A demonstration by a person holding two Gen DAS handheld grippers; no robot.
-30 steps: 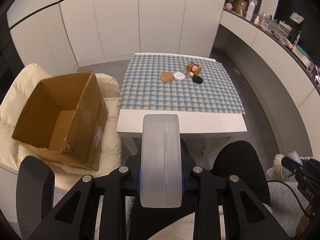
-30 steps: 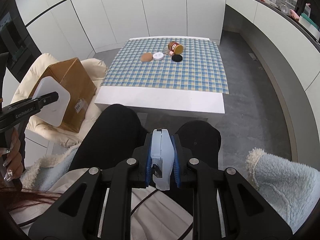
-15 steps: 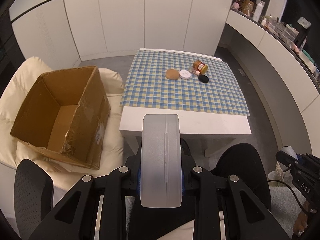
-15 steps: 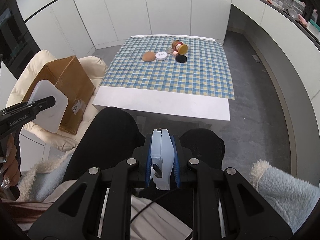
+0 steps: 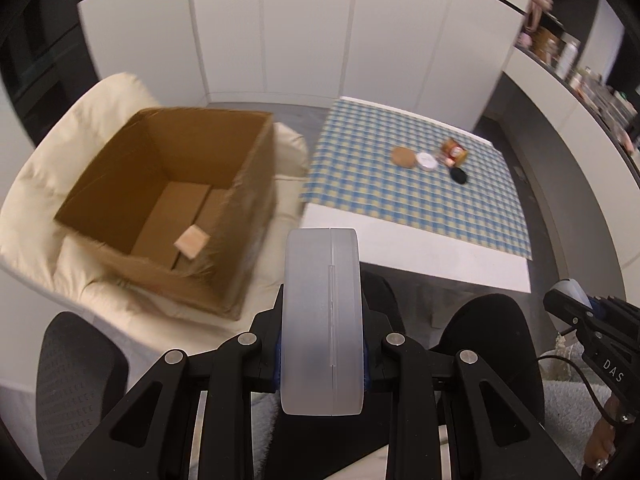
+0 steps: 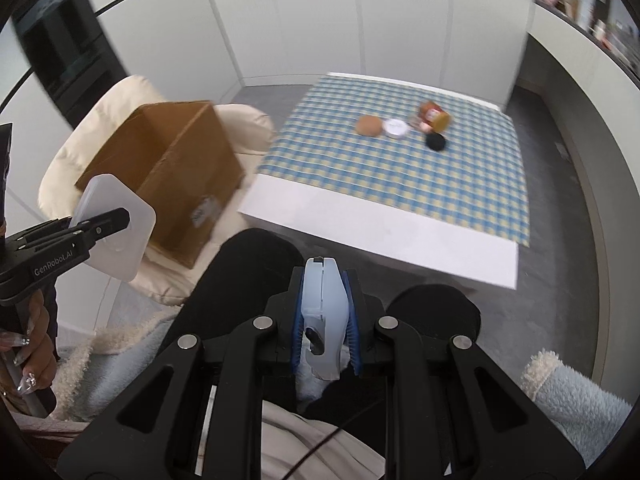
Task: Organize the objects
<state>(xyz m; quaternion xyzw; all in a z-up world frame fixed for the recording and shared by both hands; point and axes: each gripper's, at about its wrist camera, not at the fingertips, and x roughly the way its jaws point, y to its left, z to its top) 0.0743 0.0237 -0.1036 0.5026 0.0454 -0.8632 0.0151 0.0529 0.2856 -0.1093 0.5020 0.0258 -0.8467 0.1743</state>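
My left gripper (image 5: 322,360) is shut on a frosted white rounded case (image 5: 322,300), seen edge-on. In the right wrist view that flat case (image 6: 132,240) hangs beside an open cardboard box (image 6: 168,168). My right gripper (image 6: 324,320) is shut on a small pale blue plastic device (image 6: 324,300) above the person's lap. The box (image 5: 168,200) sits on a cream armchair (image 5: 60,168) and holds a small tan block (image 5: 192,242). On the checked tablecloth (image 5: 380,208) lie a brown disc (image 5: 403,157), a white round tin (image 5: 427,161), a toppled jar (image 5: 454,150) and a black round piece (image 5: 458,176).
The white table (image 6: 380,216) stands ahead, with the person's dark-clad knees (image 6: 248,264) in front of it. A black office chair back (image 5: 76,368) is at lower left. White cabinets line the far wall, and a cluttered counter (image 5: 580,80) runs along the right.
Both views have swung left towards the cardboard box, which now looks nearer and larger. Its inside with the tan block has come into sight. Both grips are unchanged.
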